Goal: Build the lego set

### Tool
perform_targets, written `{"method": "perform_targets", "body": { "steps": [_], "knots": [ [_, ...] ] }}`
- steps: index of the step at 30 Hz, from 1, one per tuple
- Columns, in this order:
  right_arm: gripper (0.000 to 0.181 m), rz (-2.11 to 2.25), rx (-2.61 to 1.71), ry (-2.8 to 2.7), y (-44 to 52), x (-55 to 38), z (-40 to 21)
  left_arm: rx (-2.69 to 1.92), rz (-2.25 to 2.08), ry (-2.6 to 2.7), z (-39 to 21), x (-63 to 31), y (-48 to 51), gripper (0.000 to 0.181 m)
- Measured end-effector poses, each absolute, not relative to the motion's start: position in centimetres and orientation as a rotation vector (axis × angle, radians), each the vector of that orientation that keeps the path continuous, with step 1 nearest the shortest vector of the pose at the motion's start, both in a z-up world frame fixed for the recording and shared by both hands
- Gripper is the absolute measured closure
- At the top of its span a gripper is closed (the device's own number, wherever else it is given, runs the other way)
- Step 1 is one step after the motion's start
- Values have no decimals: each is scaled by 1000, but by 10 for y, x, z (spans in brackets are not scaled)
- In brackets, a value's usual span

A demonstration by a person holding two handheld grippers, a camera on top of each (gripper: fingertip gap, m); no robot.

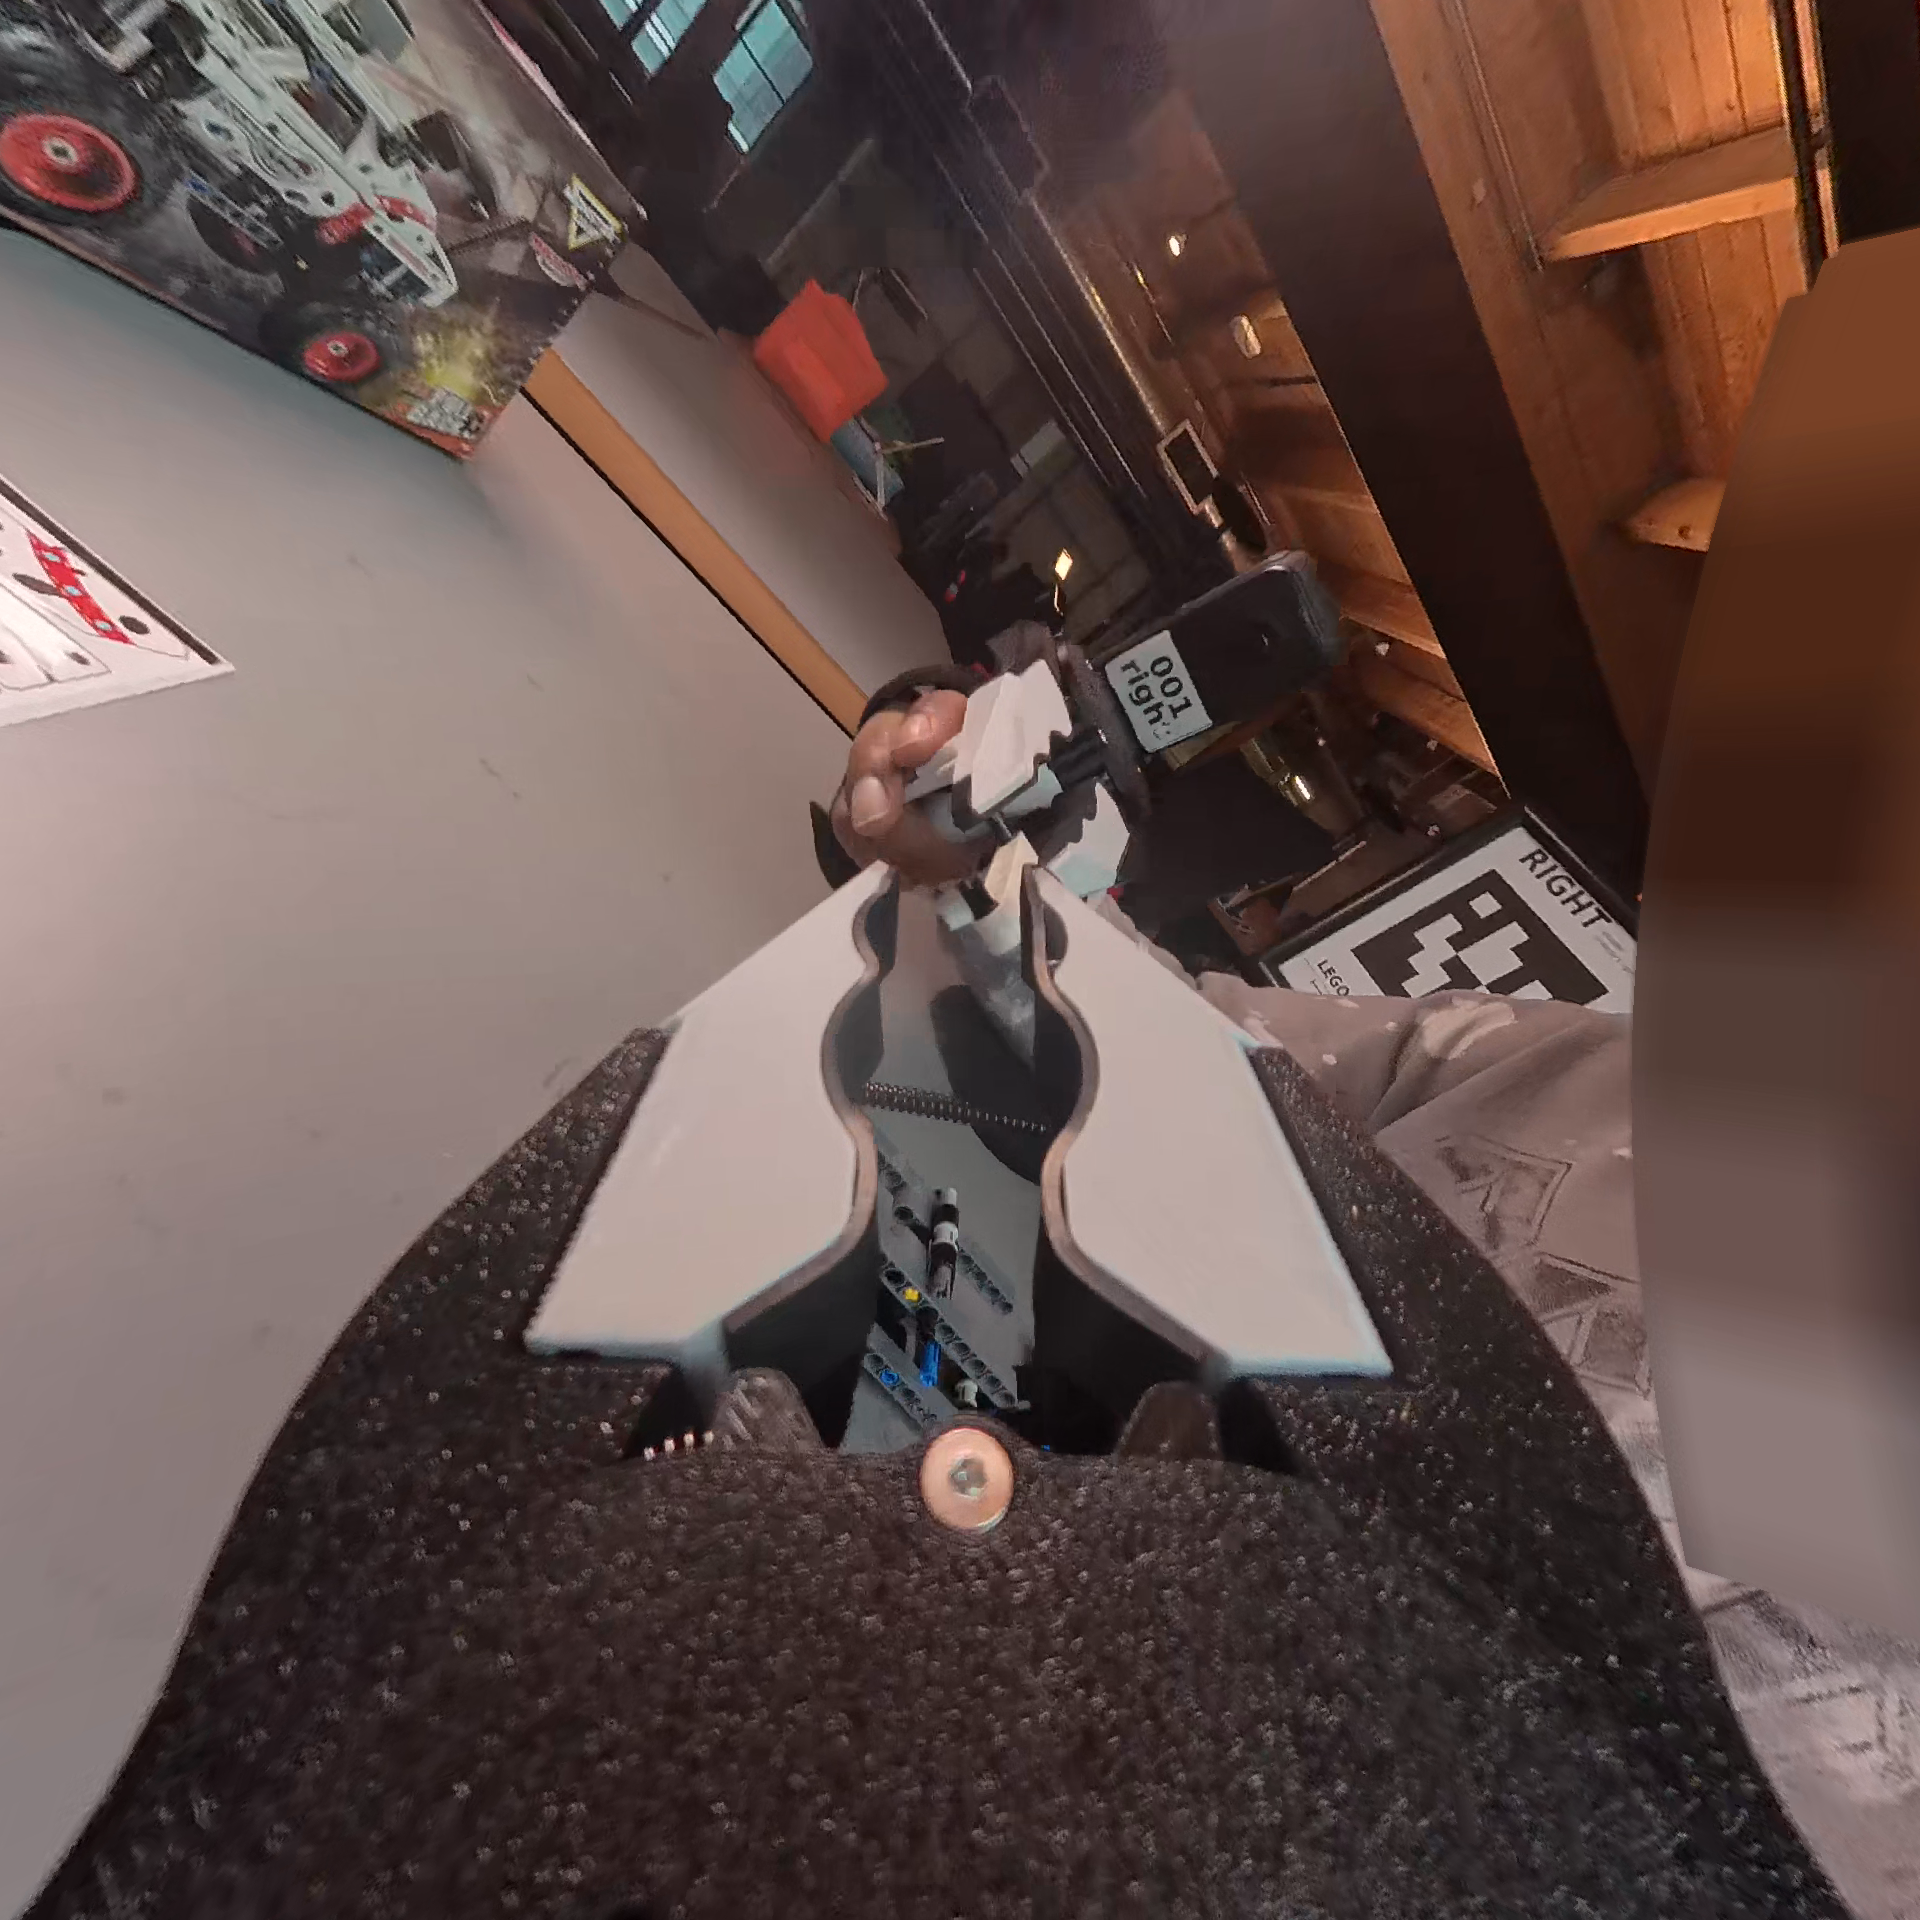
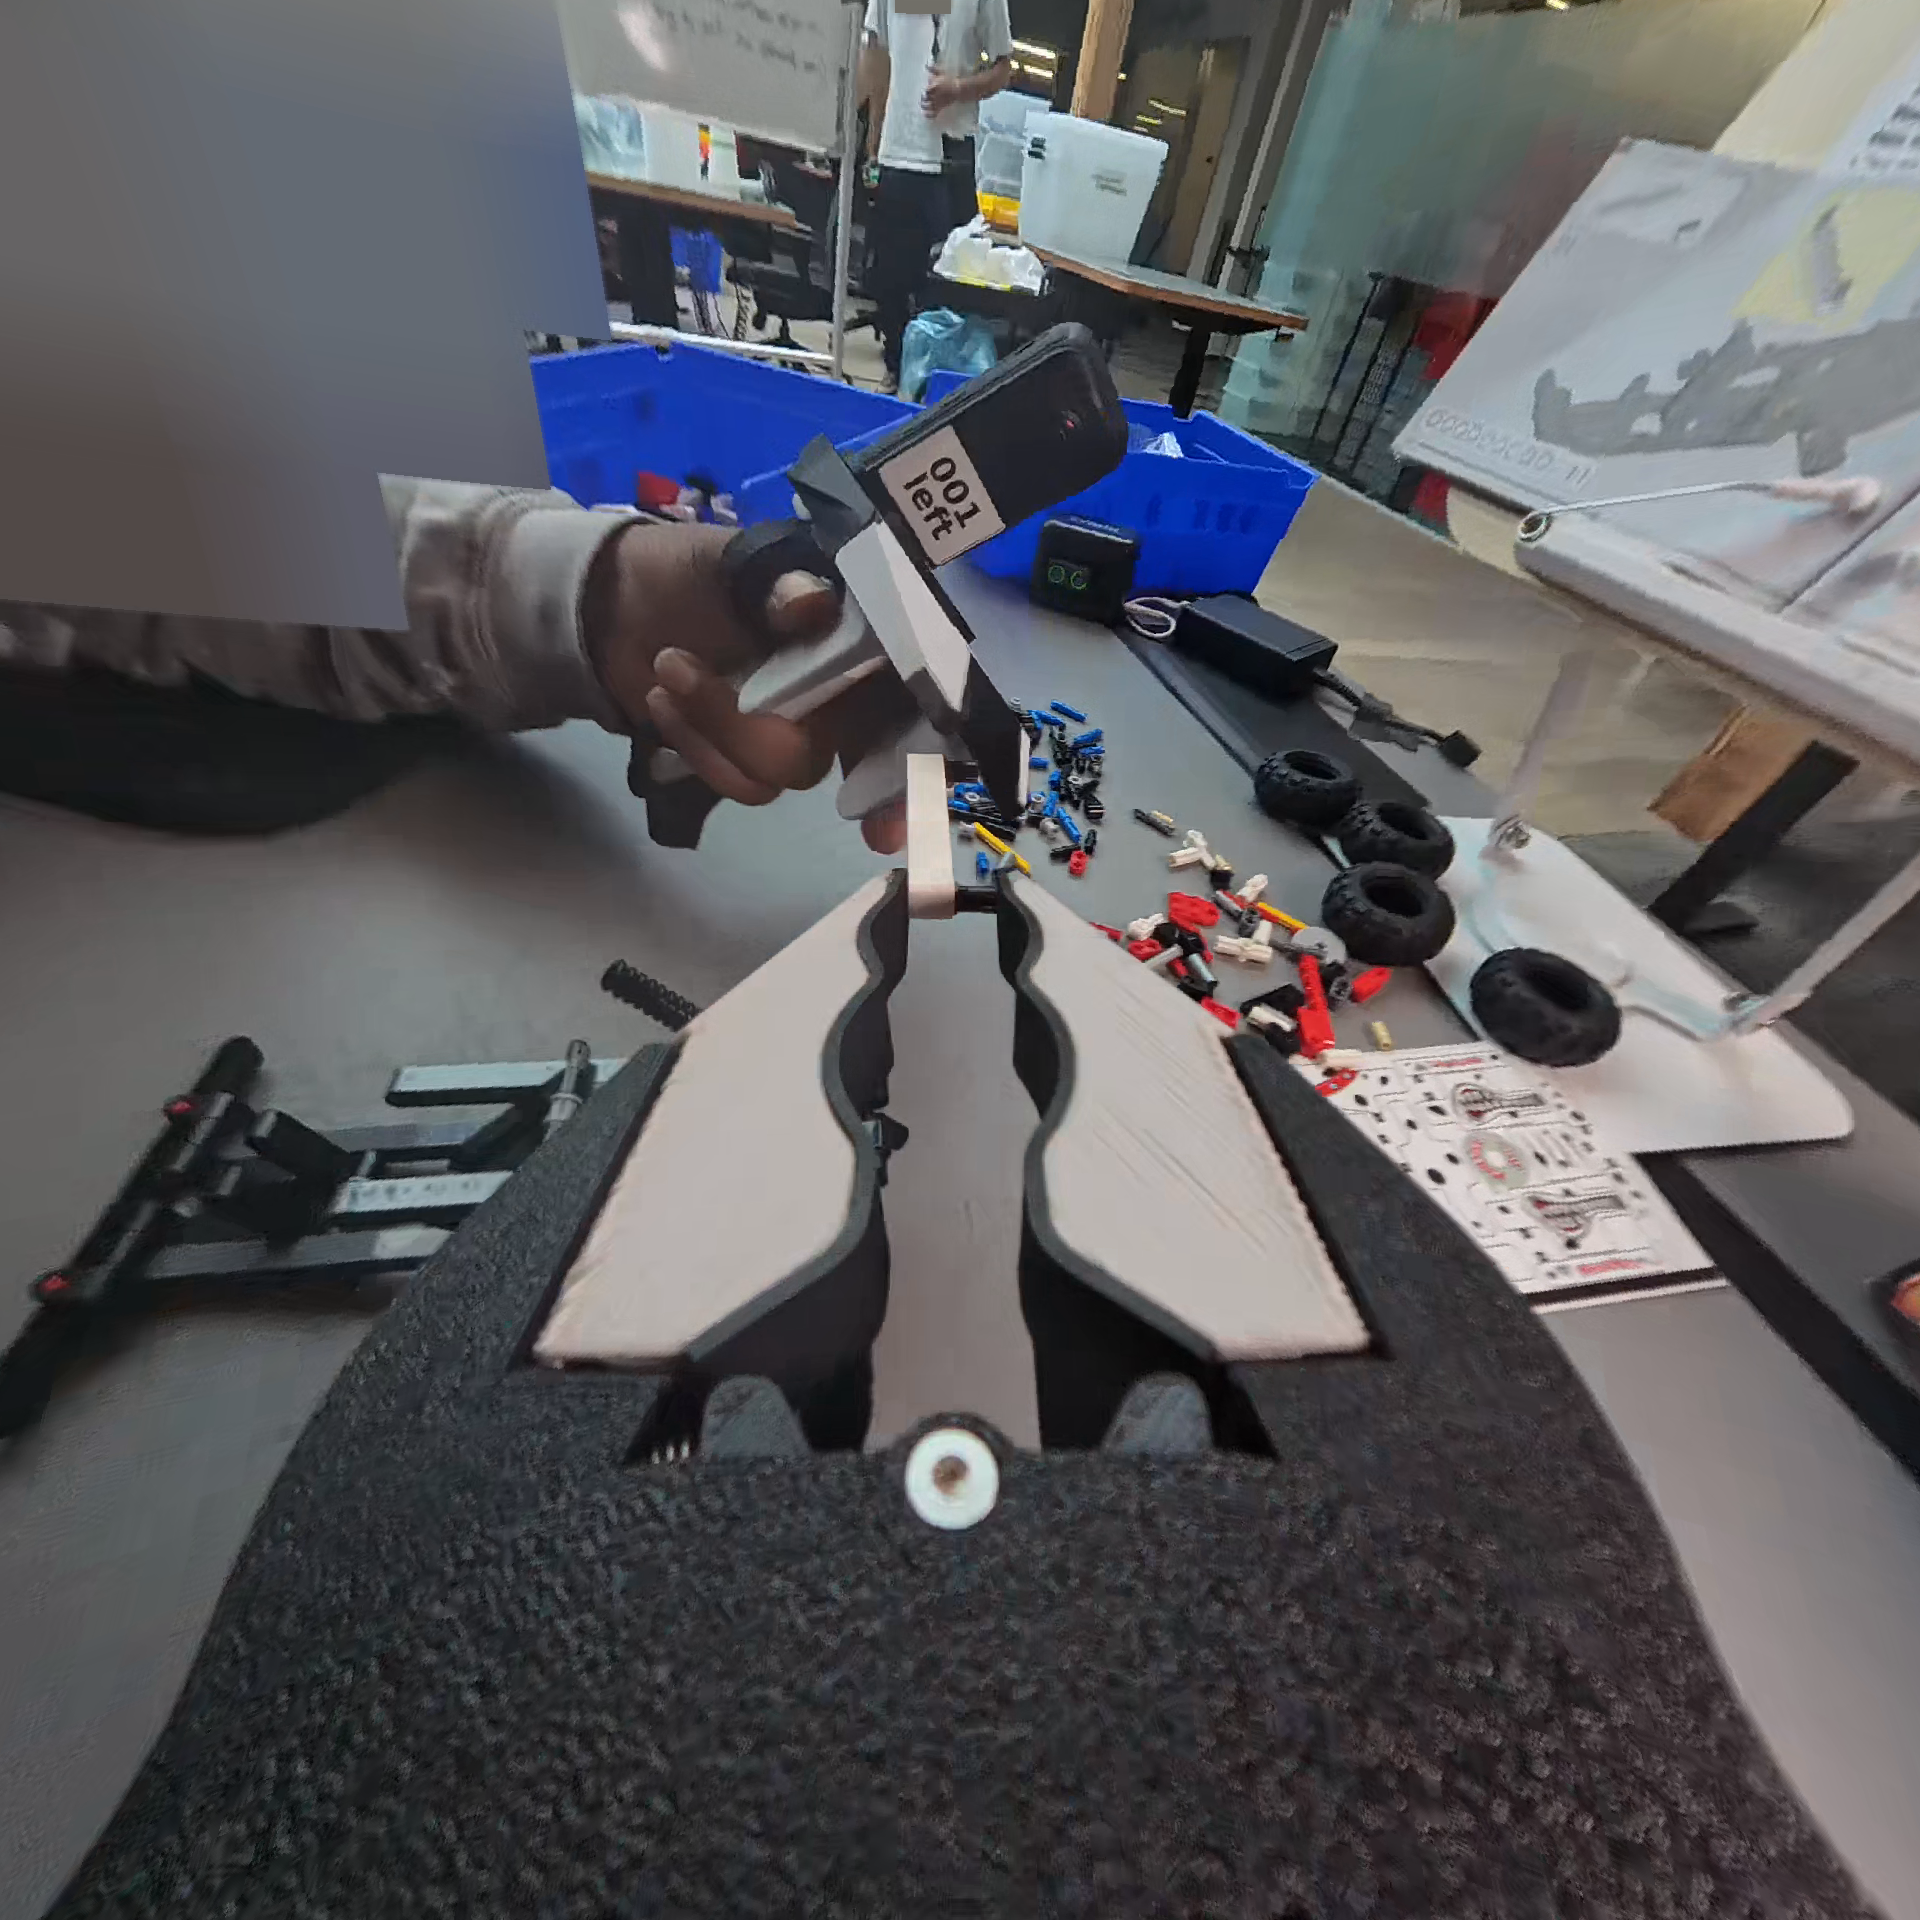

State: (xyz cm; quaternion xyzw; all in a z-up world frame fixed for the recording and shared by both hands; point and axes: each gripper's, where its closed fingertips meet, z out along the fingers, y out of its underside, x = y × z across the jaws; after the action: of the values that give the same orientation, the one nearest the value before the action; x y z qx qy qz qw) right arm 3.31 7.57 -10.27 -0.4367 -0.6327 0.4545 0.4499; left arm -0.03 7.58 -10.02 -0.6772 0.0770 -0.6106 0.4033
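Pinching one white beam [image 2: 928, 847] between them, both tools, left [image 1: 961, 883] and right [image 2: 948, 888], face an early build: chassis [image 2: 260, 1174] lower left, tyres [image 2: 1387, 912] loose on the tabletop [image 2: 468, 883].

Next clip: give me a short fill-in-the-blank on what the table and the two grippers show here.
1. The loose black rubber tyres on the grey table number ____.
2. The right gripper pinches a small ____ piece against the white beam.
3. The big plastic bin behind the left gripper is ____.

Missing words: four; black; blue
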Motion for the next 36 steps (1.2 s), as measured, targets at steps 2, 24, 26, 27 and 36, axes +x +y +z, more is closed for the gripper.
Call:
{"method": "perform_targets", "body": {
  "steps": [2,24,26,27,36],
  "knots": [
    [165,1037,-1005,-1588,73,31,-104,-1751,-1545,257,-105,8,71,159],
    [148,980,-1084,-1803,68,42,-146,-1733,-827,848,-138,16,56,171],
    [150,1020,-1108,-1802,68,43,-148,-1709,-778,884,-140,18,56,173],
    [153,1050,-1114,-1791,67,42,-147,-1690,-775,894,-140,20,55,173],
    [174,1078,-1161,-1805,64,40,-151,-1727,-732,952,-157,26,57,171]
  ]
}}
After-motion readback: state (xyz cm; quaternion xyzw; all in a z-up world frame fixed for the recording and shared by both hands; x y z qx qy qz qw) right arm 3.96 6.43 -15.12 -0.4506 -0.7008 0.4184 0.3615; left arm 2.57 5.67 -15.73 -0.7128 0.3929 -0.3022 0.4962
